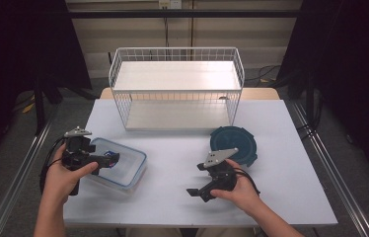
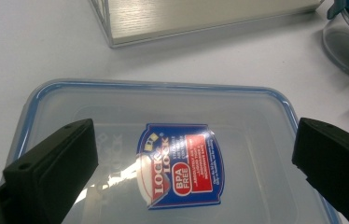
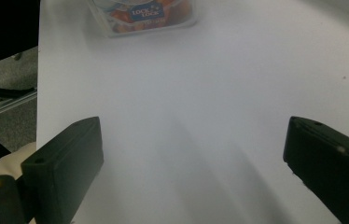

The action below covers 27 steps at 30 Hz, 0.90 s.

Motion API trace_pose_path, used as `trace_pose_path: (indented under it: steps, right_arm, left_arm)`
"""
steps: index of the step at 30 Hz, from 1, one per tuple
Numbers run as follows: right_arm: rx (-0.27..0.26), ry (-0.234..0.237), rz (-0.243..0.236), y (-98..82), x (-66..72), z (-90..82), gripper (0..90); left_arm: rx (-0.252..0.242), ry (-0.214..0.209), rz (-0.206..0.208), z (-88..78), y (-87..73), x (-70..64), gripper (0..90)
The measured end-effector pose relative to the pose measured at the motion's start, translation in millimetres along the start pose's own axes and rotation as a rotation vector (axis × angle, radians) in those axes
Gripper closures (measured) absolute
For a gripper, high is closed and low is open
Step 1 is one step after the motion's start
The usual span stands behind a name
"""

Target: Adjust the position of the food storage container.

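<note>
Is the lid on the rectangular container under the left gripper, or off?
On. The rectangular container shows its blue-edged lid, with a label, seated flat over the rim. Whether the side clips are latched cannot be told.

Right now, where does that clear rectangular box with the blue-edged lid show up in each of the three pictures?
High view: the clear box lies at the table's left, under the left gripper.
Left gripper view: its lid spreads across the lower picture, between the open jaws.
Right gripper view: it sits at the top edge.
Shared landmark: the Lock & Lock label.
</note>
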State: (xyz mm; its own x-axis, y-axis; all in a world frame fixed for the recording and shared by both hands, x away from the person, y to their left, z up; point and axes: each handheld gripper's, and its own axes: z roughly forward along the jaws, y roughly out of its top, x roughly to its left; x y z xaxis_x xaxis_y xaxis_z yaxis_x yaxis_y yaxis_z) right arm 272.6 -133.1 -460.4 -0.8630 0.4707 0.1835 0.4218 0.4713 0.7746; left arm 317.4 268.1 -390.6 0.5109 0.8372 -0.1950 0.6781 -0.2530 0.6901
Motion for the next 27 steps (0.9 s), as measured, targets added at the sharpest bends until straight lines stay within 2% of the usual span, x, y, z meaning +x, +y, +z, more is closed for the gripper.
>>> trace_pose_path:
  steps: [1,2,3,5,6,7,9,10,11,12,13,14,15,16,17,18,19,20,21,22,23,24,26,27]
  right_arm:
    - [-0.003,0.005,0.002,0.1,0.5,0.6,4.5]
    - [-0.003,0.005,0.002,0.1,0.5,0.6,4.5]
    - [0.001,0.008,-0.008,0.3,0.8,1.3,4.5]
    - [0.004,0.011,-0.012,0.6,1.5,1.7,4.5]
    - [0.001,0.011,-0.012,1.0,1.8,2.0,4.6]
    - [0.001,0.015,-0.015,1.2,2.1,2.2,4.6]
    - [0.002,0.015,-0.013,1.4,2.6,2.4,4.7]
    - [0.002,0.015,-0.014,1.4,2.6,2.7,4.7]
    - [0.004,0.019,-0.018,1.3,2.7,3.2,4.6]
    - [-0.001,0.019,-0.017,1.5,2.9,3.7,4.7]
    - [0.002,0.022,-0.021,1.4,3.0,4.0,4.7]
    - [0.004,0.024,-0.019,1.3,3.5,4.3,4.7]
    - [0.005,0.029,-0.017,1.1,3.9,4.6,4.7]
    - [0.004,0.03,-0.022,0.9,4.0,5.1,4.7]
    - [0.007,0.033,-0.022,0.7,4.4,5.6,4.7]
    - [0.01,0.032,-0.018,0.7,4.8,5.8,4.7]
    - [0.01,0.027,-0.018,0.8,5.1,6.3,4.7]
    - [0.009,0.028,-0.017,1.0,5.3,6.7,4.7]
    - [0.004,0.034,-0.021,1.2,5.0,7.4,4.7]
    - [0.004,0.034,-0.021,1.2,5.0,7.4,4.7]
    - [0.009,0.036,-0.019,1.5,6.2,7.8,4.7]
    - [0.009,0.037,-0.022,1.6,6.3,8.1,4.7]
    - [0.007,0.039,-0.026,1.7,6.3,8.7,4.7]
    - [0.009,0.043,-0.024,1.5,6.7,9.3,4.6]
  left_arm:
    - [0.0,0.0,0.0,0.0,0.0,0.0,0.2]
    - [-0.011,0.003,-0.018,0.2,-0.6,-0.5,0.2]
    - [0.007,0.013,-0.015,-1.9,-1.2,1.6,1.6]
    - [0.002,0.015,-0.021,-4.5,-1.2,2.8,1.7]
    - [-0.011,0.024,-0.032,-5.4,-1.0,3.3,2.2]
    - [-0.004,0.033,-0.028,-7.3,-0.8,5.2,2.9]
    - [-0.007,0.048,-0.046,-10.5,-1.0,8.4,4.2]
    - [-0.007,0.048,-0.046,-10.5,-1.0,8.4,7.2]
    - [-0.016,0.069,-0.066,-14.7,-1.4,12.0,12.6]
    - [-0.017,0.08,-0.06,-17.3,-1.7,14.6,19.2]
    - [-0.018,0.111,-0.06,-20.1,-1.9,17.3,25.8]
    - [-0.018,0.111,-0.06,-20.1,-1.9,17.3,32.3]
    - [-0.014,0.135,-0.058,-25.6,-0.9,21.5,37.0]
    - [-0.014,0.135,-0.058,-25.6,-0.9,21.5,38.1]
    - [0.02,0.185,-0.066,-29.7,-0.1,24.5,39.6]
    - [0.032,0.201,-0.07,-31.7,-0.7,26.7,41.8]
    - [0.032,0.201,-0.07,-31.7,-0.7,26.7,43.8]
    - [0.026,0.229,-0.088,-32.8,-2.8,29.6,45.4]
    - [0.025,0.247,-0.087,-33.0,-4.2,31.7,46.6]
    - [0.025,0.247,-0.087,-33.0,-4.2,31.7,47.4]
    - [0.02,0.229,-0.114,-33.9,-6.4,36.9,48.2]
    - [0.008,0.231,-0.129,-34.0,-7.5,38.7,48.2]
    - [0.012,0.24,-0.124,-35.0,-8.2,41.2,48.4]
    - [-0.01,0.245,-0.126,-34.8,-9.7,44.5,49.0]
